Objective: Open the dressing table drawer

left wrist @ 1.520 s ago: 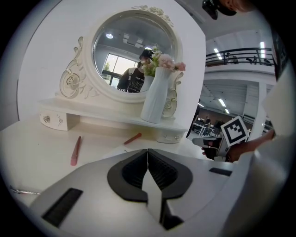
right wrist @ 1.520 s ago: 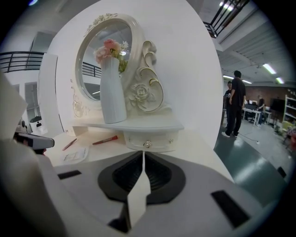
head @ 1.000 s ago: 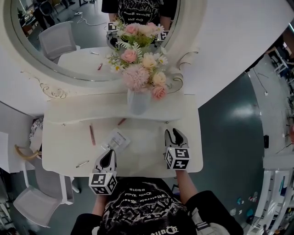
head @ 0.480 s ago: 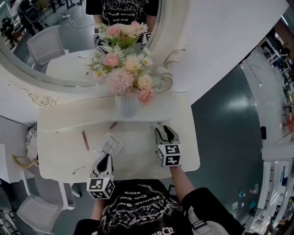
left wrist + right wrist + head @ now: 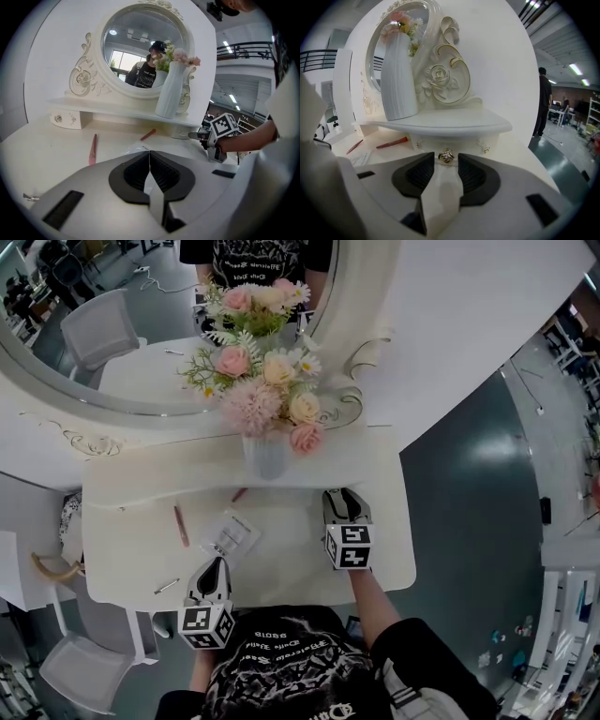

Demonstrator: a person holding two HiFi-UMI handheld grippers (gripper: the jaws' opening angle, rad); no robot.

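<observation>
The white dressing table [image 5: 122, 559] carries a low shelf with small drawers under it. In the right gripper view the right-hand drawer [image 5: 464, 143] faces me, its gold rose knob [image 5: 446, 156] in the middle. My right gripper [image 5: 446, 164] is open, its tips on either side of the knob without pressing it; from above, the right gripper [image 5: 339, 495] has its tips at the shelf's edge. My left gripper [image 5: 215, 564] rests near the table's front edge, shut with nothing in it. In the left gripper view the left gripper [image 5: 149, 153] has its pads meeting.
A white vase [image 5: 267, 454] of pink flowers stands on the shelf before the round mirror [image 5: 112, 343]. A pink pen [image 5: 179, 524], a red pen [image 5: 240, 494], a clear packet [image 5: 230, 533] and a metal clip [image 5: 167, 586] lie on the tabletop. A grey chair [image 5: 80, 671] stands at lower left.
My right gripper has moved forward across the table to the shelf's right end. The left gripper has stayed near the front edge.
</observation>
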